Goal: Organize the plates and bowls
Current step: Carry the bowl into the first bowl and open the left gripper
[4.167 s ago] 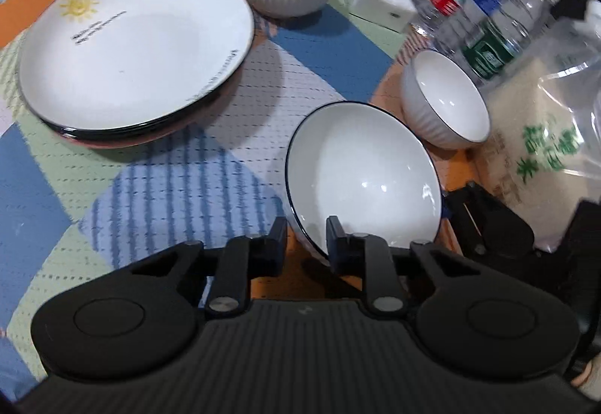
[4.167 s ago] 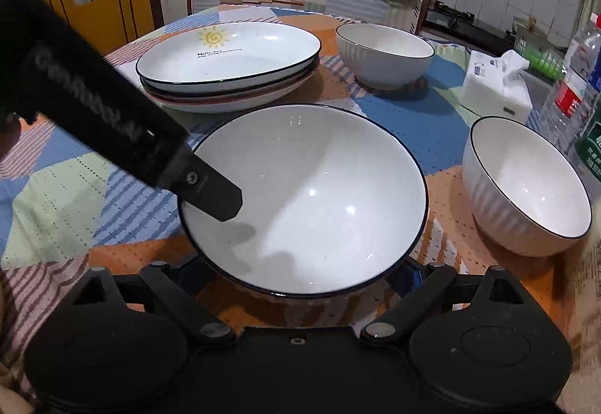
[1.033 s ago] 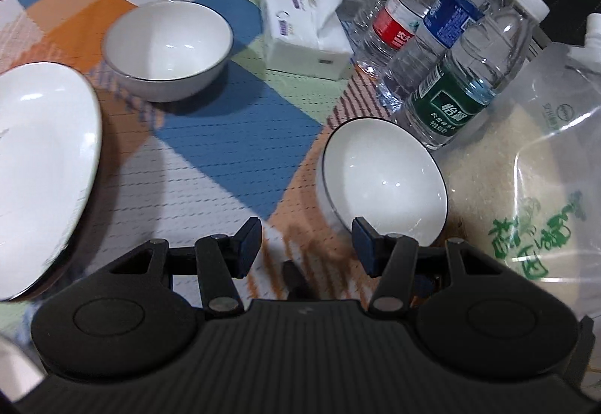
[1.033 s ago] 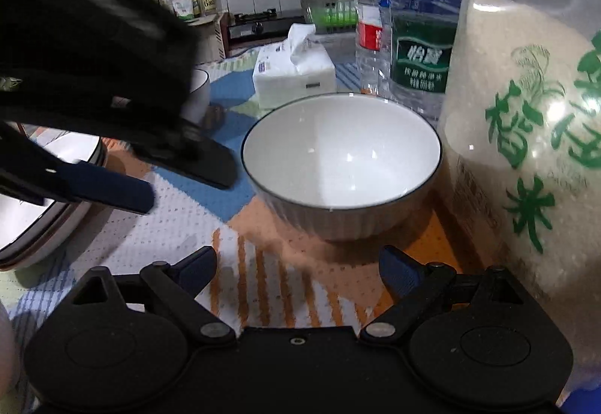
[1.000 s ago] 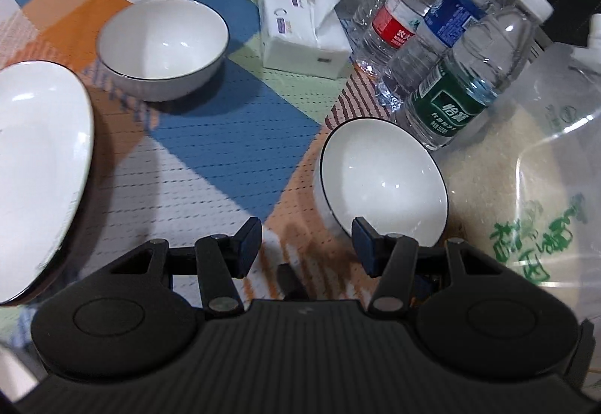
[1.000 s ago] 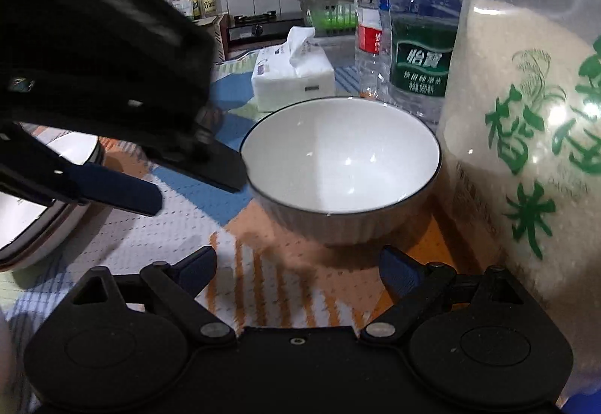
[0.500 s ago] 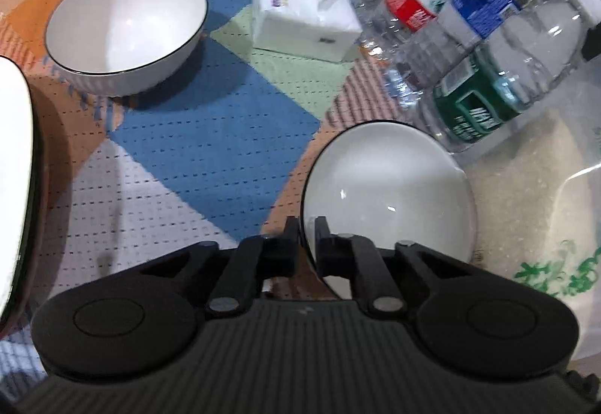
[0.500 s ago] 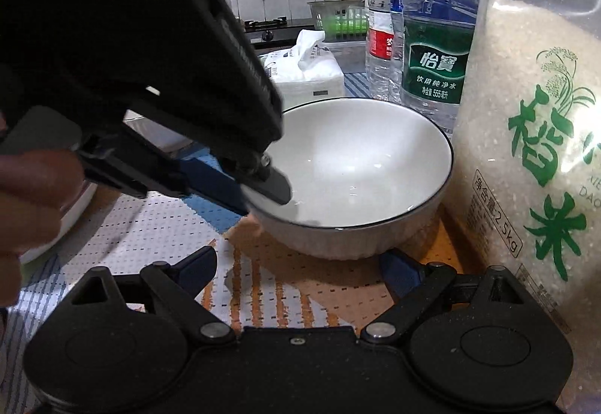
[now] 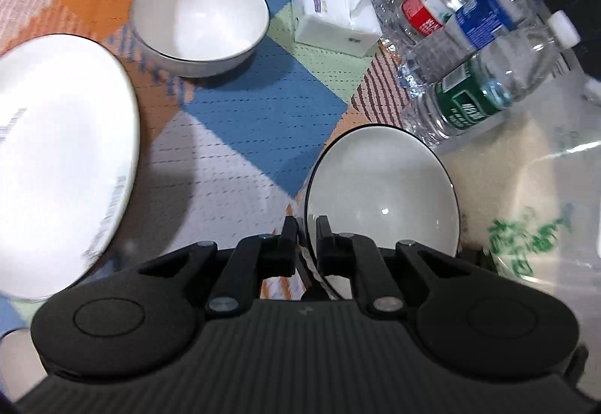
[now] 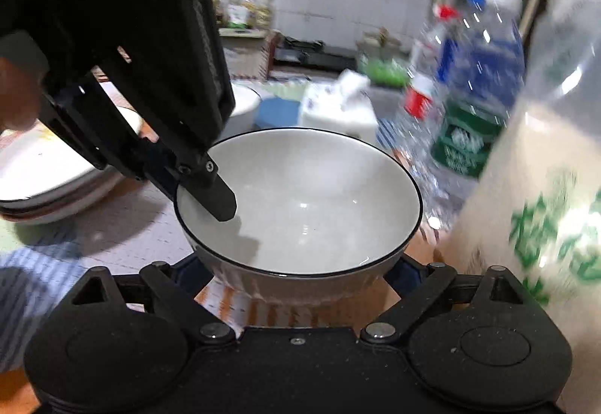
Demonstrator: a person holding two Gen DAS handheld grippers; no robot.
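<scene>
Since half a second back, near bowl [image 9: 383, 188] sits higher and tilted off the patchwork tablecloth [image 9: 240, 121], and both views swing with motion blur. Left gripper [image 9: 302, 230] is clamped on that bowl's left rim: one finger inside, one outside, black-edged lip pinched between them. From the right wrist view, the same finger [image 10: 216, 198] reaches down into the bowl [image 10: 300, 203] at its left wall.

Right gripper [image 10: 298, 273] is spread wide, holding nothing; its fingers flank the bowl's base low on either side, contact cannot be told.

Bowl location: right side of the table, just beside the rice bag [image 9: 526, 211] on its right, with the green-label water bottle [image 9: 484, 95] just behind it.

Outward:
- second bowl [image 9: 199, 16], white with dark rim, upright at far left-centre, well apart from the held one.
- stacked plates [image 9: 56, 158] at left, white top plate with dark rim.
- tissue pack [image 9: 330, 5] at far centre, between the second bowl and the bottles.
- blue-label bottle [image 9: 488, 20] and red-label bottle [image 9: 432, 8] behind the green one.
</scene>
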